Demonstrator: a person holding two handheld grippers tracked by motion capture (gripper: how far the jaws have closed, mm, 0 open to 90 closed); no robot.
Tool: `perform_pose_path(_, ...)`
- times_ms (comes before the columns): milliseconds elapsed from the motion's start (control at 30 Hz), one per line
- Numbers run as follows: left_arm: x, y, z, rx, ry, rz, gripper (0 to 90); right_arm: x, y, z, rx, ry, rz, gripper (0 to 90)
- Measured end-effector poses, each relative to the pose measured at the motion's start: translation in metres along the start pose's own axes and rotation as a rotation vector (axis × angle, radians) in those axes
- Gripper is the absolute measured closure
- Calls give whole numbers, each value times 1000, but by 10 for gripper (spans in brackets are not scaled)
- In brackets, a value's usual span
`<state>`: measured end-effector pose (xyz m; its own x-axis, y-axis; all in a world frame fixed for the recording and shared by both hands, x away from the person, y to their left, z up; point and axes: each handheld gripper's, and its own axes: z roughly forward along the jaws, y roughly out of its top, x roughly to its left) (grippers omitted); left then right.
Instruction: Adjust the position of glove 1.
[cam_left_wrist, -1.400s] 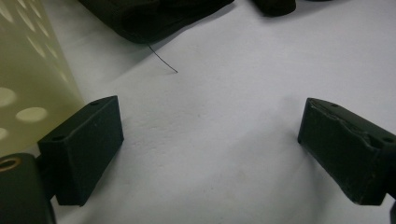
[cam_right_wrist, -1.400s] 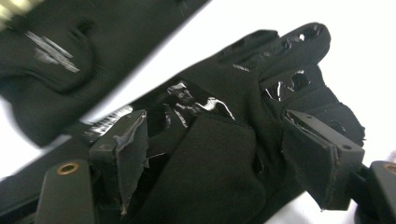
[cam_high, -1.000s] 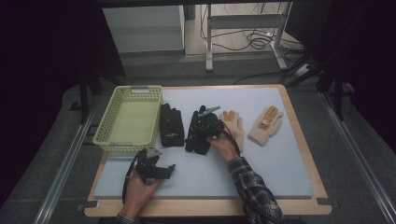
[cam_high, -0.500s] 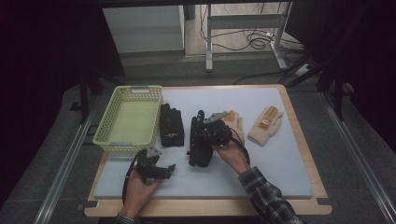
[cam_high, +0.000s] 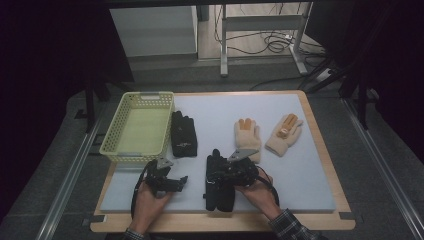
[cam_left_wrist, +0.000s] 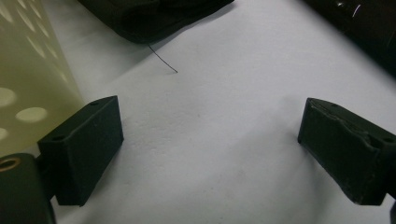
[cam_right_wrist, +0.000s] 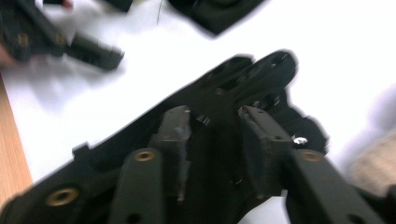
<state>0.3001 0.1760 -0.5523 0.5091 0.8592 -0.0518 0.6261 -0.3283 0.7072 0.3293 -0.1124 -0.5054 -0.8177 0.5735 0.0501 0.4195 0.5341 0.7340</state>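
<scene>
Black glove (cam_high: 219, 186), flat on white mat, fingers pointing away, near front edge

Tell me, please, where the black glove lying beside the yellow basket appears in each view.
High view: the black glove lies left of centre, just right of the yellow basket.
Left gripper view: the glove is at the top edge, left of centre.
Right gripper view: the glove is at the top edge near the centre, blurred.
Shared landmark: the left gripper, on the person's side of the glove.

The near black glove (cam_high: 218, 182) looks like matt cloth; the two tan gloves (cam_high: 247, 133) far right look fuzzy knit. The basket (cam_high: 116, 131) is perforated yellow plastic. A smooth matt white mat (cam_high: 300, 175) lies on the wood-edged bench (cam_high: 320, 135).
</scene>
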Motion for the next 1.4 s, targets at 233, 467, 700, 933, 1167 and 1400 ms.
perform_pose_path(233,0,0,0,2,0,4,71,-23,28,10,-23,18,17,536)
perform_pose_path(467,0,0,0,4,0,5,71,-34,64,41,-19,39,-14,576)
perform_pose_path(700,0,0,0,3,-2,3,70,-41,97,72,-16,30,-58,576)
perform_pose_path(933,0,0,0,3,-3,2,70,-49,117,104,-13,33,-73,570)
perform_pose_path(1167,0,0,0,3,-4,2,69,-50,130,133,-4,43,-93,512)
perform_pose_path(1400,0,0,0,3,-4,3,68,-50,130,163,30,24,-100,363)
